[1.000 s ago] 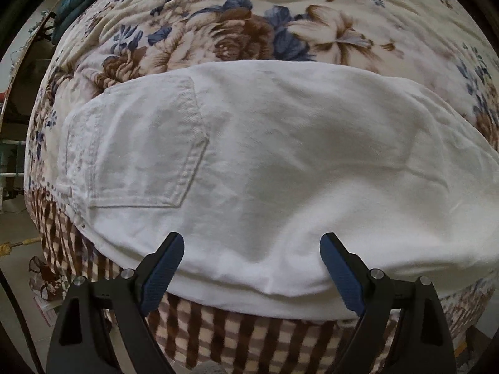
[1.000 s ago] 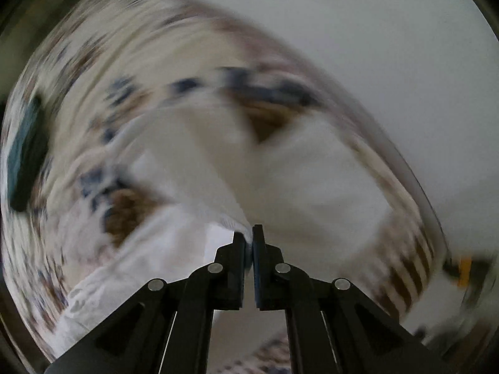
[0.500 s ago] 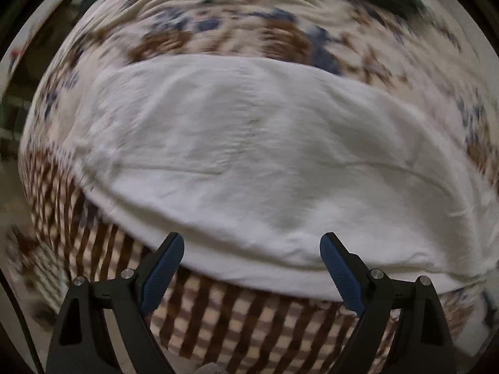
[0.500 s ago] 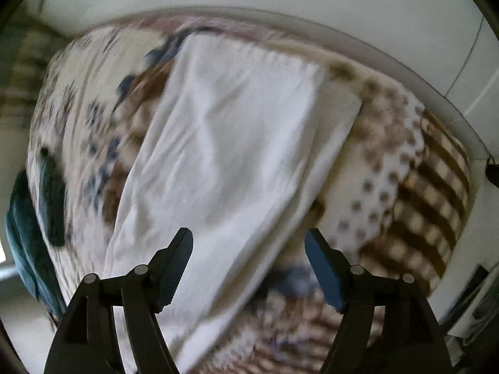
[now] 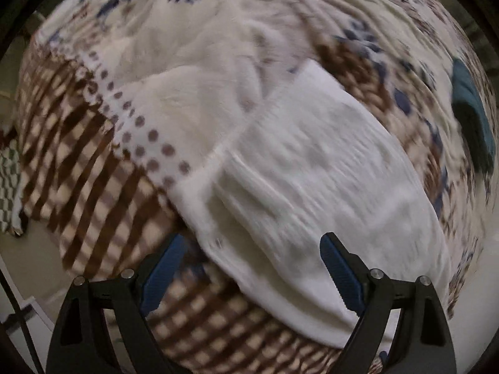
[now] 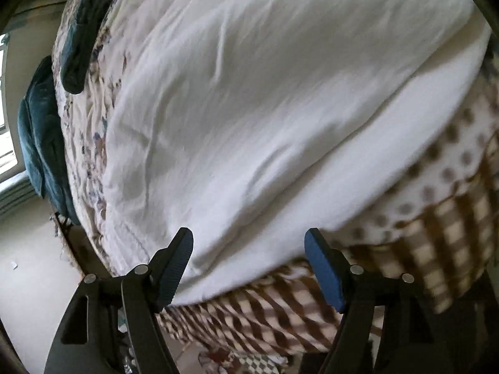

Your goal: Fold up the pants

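White pants (image 5: 312, 168) lie folded lengthwise on a bed with a floral and brown-check cover (image 5: 93, 168). In the left wrist view, which is blurred, my left gripper (image 5: 252, 258) hangs open above the near end of the pants, with cloth showing below the gap and nothing pinched. In the right wrist view the pants (image 6: 249, 109) fill most of the frame. My right gripper (image 6: 249, 255) stands open over their near edge, its blue pads (image 6: 324, 268) apart and not pressing the cloth.
A teal cushion (image 6: 78, 31) lies on the bed at the far left, and another teal one (image 6: 40, 143) sits at the bed's side. The bed's checked edge (image 6: 280, 321) drops to the floor (image 6: 31, 280) just under both grippers. A teal item (image 5: 471, 109) lies at the right.
My right gripper, shut a second ago, has opened wide and dropped close to the pants. My left gripper has swept sideways and rolled, so the pants now run diagonally.
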### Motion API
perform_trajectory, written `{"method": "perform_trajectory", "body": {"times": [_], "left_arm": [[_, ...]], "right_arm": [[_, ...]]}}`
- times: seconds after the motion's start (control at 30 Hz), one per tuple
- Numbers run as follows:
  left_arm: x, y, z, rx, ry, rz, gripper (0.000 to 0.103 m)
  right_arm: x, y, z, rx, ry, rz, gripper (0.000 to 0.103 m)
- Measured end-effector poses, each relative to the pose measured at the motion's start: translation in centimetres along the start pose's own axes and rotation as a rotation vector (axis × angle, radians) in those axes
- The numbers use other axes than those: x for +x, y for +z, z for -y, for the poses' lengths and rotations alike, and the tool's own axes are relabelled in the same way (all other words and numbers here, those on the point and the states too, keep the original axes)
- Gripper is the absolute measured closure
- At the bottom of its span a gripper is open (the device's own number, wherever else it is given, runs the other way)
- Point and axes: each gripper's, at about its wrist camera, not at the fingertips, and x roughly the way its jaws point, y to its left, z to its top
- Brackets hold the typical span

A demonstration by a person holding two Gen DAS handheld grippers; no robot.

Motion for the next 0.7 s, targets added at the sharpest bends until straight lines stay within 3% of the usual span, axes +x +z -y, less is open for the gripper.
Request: {"method": "perform_trajectory", "body": {"times": [0.13,0.17,0.23,0.27,0.3,0.37,0.5,0.7], "left_arm": [[2.3,2.1,-1.2,-0.011,-0.034,-0.023,0.014],[2.6,2.4,-1.2,-0.002,-0.036,-0.016,0.02],[2.5,2.7,-0.7,0.033,-0.04,0.032,0.049],[2.5,2.9,-0.3,0.058,-0.04,0.045,0.069],[2.3,2.8,0.5,0.102,-0.024,0.065,0.078],[1.5,2.3,1.5,0.171,-0.007,0.113,0.087],[-0.1,1.1,1.0,0.214,-0.004,0.142,0.089],[-1.9,1.2,-1.6,0.185,-0.028,0.105,0.089]], "right_arm": [[2.3,-1.0,-1.5,0.006,-0.006,0.06,0.033],[2.7,-1.2,-1.6,0.002,-0.008,0.068,0.035],[3.6,-1.1,-1.9,-0.001,-0.013,0.087,0.052],[4.1,-0.9,-2.3,-0.002,-0.024,0.092,0.06],[3.9,-0.7,-1.9,-0.001,-0.039,0.103,0.084],[3.8,-1.2,-2.5,-0.009,-0.058,0.136,0.09],[1.2,-3.1,-3.7,-0.064,-0.09,0.191,0.094],[-2.2,-6.4,-4.1,-0.071,-0.09,0.197,0.094]]}}
